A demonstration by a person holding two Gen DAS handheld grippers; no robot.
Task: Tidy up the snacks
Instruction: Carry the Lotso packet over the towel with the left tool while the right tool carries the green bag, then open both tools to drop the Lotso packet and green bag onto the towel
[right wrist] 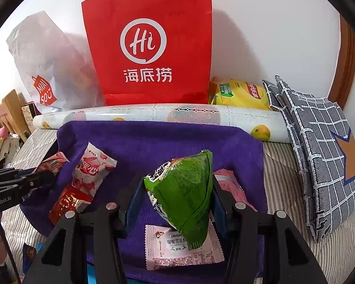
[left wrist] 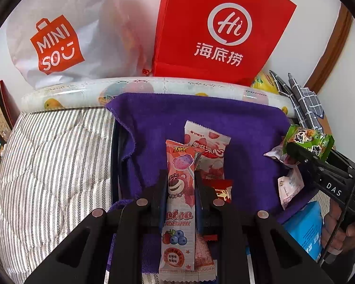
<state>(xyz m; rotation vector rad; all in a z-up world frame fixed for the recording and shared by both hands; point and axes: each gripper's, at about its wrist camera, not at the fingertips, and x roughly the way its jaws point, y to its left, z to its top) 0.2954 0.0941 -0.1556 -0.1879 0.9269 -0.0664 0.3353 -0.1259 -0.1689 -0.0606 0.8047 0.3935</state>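
Our left gripper (left wrist: 180, 190) has its jaws clenched on a long pink lollipop packet (left wrist: 179, 203) printed with a bear and berries, the packet running lengthwise between the jaws and sticking out past their tips over the purple towel (left wrist: 243, 127). Our right gripper (right wrist: 177, 196) has its jaws grasping a green snack packet (right wrist: 187, 189), pinched by its sides and standing up tilted above the towel. Directly under that green packet a white and pink sachet (right wrist: 182, 250) lies flat on the towel near its front edge, and a pink wrapper (right wrist: 229, 182) shows just beyond the right jaw. Toward the towel's left side a strawberry-printed packet (right wrist: 92, 170) lies slanted, with a small red and gold packet (right wrist: 68, 201) touching its lower end. In the left wrist view the same strawberry packet (left wrist: 208, 151) lies just behind the lollipop packet, partly under it. The towel is spread on a bed with a striped cover (left wrist: 49, 156). Along the towel's far edge lies a rolled fruit-print sheet (right wrist: 201, 116). Behind the roll, against the wall, a red paper bag (right wrist: 149, 47) stands upright, a white shopping bag (left wrist: 66, 33) leans to its left, and a yellow packet (right wrist: 241, 92) lies to its right beside a grey checked pillow (right wrist: 319, 151). A blue pack (left wrist: 303, 229) sits off the towel's front right corner.
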